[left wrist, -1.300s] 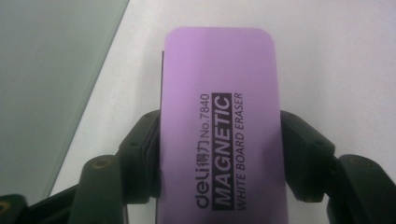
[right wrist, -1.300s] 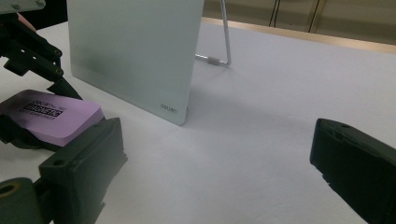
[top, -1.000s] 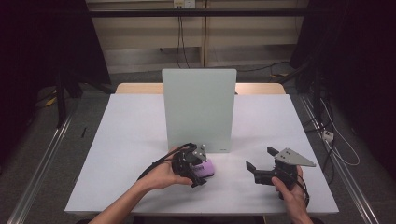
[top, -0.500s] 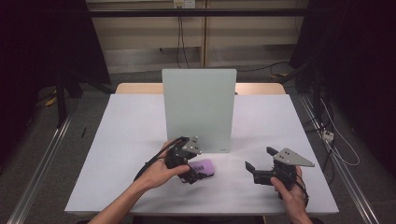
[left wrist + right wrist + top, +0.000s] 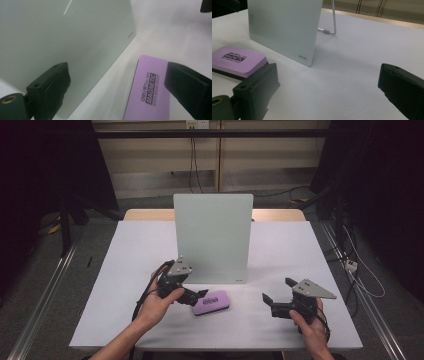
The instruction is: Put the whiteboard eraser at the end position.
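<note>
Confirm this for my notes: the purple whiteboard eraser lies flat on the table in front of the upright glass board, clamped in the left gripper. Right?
Not quite. The purple whiteboard eraser does lie flat on the table before the upright glass board, but the left gripper isn't clamping it: its jaws have just opened, as the left gripper view shows.

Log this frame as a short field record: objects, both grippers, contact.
object: flat purple whiteboard eraser with black label, lying on the white table
backdrop: upright pale green glass board on a metal stand, behind the eraser
left gripper: jaws have just been opening; open, eraser beside one jaw, not gripped
right gripper: jaws open, nothing between them, apart from the eraser
contact: eraser rests free on the table
</note>
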